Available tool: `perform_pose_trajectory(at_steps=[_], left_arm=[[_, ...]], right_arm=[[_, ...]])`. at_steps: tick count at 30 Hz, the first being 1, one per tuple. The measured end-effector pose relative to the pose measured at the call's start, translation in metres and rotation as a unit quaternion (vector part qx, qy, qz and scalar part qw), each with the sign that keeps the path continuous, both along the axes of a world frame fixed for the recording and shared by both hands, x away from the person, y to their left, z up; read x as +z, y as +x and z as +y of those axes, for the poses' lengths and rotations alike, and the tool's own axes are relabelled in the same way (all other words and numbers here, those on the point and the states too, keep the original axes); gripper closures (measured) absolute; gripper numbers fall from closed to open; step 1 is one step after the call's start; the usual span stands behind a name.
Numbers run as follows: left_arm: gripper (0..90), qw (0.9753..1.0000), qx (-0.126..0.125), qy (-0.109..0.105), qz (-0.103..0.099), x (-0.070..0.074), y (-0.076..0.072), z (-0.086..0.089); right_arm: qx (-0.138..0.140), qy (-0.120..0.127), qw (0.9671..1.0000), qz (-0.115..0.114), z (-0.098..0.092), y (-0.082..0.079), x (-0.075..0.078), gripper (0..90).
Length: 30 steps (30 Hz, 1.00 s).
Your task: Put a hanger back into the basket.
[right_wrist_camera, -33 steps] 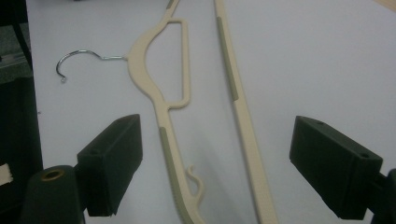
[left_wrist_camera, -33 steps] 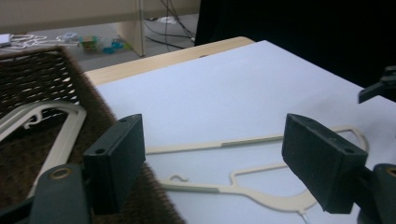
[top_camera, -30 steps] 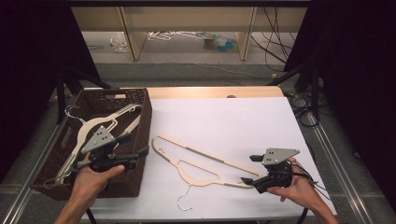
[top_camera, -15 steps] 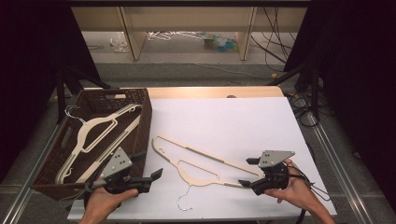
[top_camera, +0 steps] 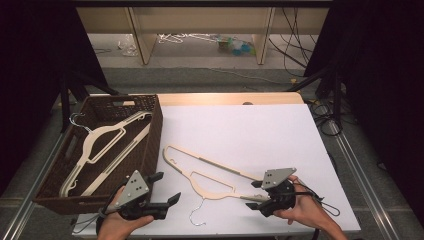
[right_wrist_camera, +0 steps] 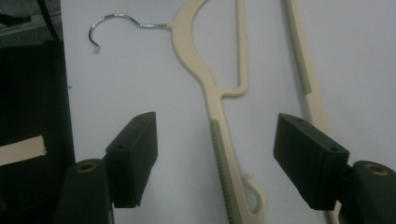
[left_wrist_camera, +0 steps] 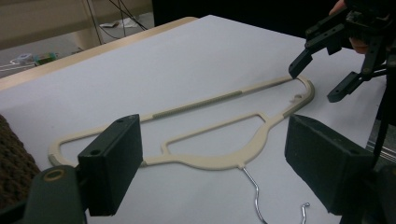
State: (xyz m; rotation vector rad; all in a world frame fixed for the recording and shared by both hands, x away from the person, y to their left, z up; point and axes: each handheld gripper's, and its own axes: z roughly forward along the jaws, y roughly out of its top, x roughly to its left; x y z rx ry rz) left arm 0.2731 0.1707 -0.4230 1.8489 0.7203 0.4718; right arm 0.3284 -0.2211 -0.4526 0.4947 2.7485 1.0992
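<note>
Right gripper (top_camera: 256, 196), lower right of the high view: jaws spread wide, holding nothing, straddling the right-hand end of the cream hanger (top_camera: 210, 172). In the right gripper view the hanger's (right_wrist_camera: 219, 119) shoulder arm with its ribbed grip strip runs up between the two jaws; can't tell if either jaw touches it.

Left gripper (top_camera: 167, 189), bottom left of the high view: jaws also wide, empty, sitting just off the near corner of the basket (top_camera: 155, 135) and short of the hanger. Left gripper view looks across the hanger (left_wrist_camera: 210, 158) lengthwise, right gripper (left_wrist_camera: 317, 77) at the far end in the upper right of the frame.

Hanger lies flat on the white surface (top_camera: 240, 130), centre-low in the high view, metal hook (top_camera: 197, 215) pointing at the bottom edge.

Basket at the left holds a second cream hanger (top_camera: 105, 142), leaning inside it.
</note>
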Motion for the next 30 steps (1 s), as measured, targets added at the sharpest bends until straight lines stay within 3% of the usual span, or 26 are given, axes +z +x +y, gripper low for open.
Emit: perform_pose_trajectory(at_steps=[2, 5, 8, 11, 16, 21, 28, 30], left_arm=[[19.2, 0.9999, -0.005, 0.012, 0.005, -0.004, 0.000, -0.003], [19.2, 0.9998, -0.012, 0.014, 0.011, -0.008, -0.001, -0.008], [19.3, 0.9994, -0.017, 0.028, 0.008, -0.009, 0.000, -0.008], [19.2, 0.9996, -0.012, 0.022, 0.017, -0.011, 0.000, -0.009], [19.7, 0.9996, -0.019, 0.014, 0.016, -0.009, -0.001, -0.009], [19.7, 0.9994, -0.019, 0.024, 0.016, -0.011, -0.001, -0.011], [19.9, 0.9989, -0.030, 0.034, 0.016, -0.012, -0.001, -0.012], [19.9, 0.9991, -0.025, 0.025, 0.023, -0.013, 0.000, -0.012]], right_arm=[[-0.002, -0.018, 0.9998, 0.009, 0.005, 0.003, -0.004, 35.4], [-0.008, -0.039, 0.9990, 0.022, 0.011, 0.007, -0.010, 39.4], [-0.002, -0.057, 0.9981, 0.023, 0.016, 0.012, -0.012, 43.6], [0.000, -0.069, 0.9971, 0.031, 0.020, 0.014, -0.012, 47.2], [-0.003, -0.093, 0.9947, 0.044, 0.028, 0.023, -0.014, 54.0], [0.017, -0.122, 0.9906, 0.058, 0.034, 0.024, -0.016, 60.5], [0.018, -0.158, 0.9856, 0.057, 0.042, 0.023, -0.012, 70.6], [0.019, -0.163, 0.9847, 0.059, 0.044, 0.022, -0.011, 74.4]])
